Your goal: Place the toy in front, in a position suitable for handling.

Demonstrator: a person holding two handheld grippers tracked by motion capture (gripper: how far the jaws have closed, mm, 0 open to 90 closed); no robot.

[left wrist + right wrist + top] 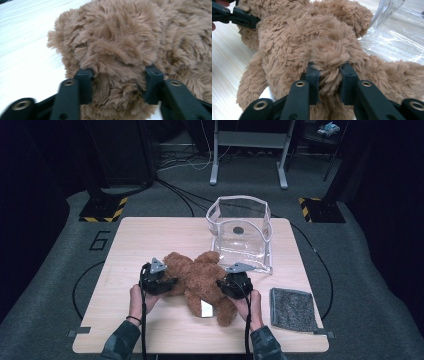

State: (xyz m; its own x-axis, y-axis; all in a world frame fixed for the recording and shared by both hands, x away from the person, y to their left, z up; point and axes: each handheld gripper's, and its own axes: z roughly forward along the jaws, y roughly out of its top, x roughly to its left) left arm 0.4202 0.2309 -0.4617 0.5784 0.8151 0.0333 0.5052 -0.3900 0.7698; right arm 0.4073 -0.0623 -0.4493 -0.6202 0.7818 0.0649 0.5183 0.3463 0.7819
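Brown plush teddy bear (200,282) lies mid-table, just in front of the clear plastic bag (242,232). I have my left gripper (117,75) pinched on one furry end, probably the head, and my right gripper (329,72) clamped narrow on a tuft. Next I judge a joint lift toward the bag's mouth. Its floppy rim may snag; the grey cloth (292,309) lies clear.

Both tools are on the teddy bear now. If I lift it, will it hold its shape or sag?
Likely to sag: the teddy bear lies sprawled, limbs splayed. The left tool and right tool each pinch soft plush that bunches between the jaws, so the grip may be mostly fur and could slip. Probably light for its size, not fragile.
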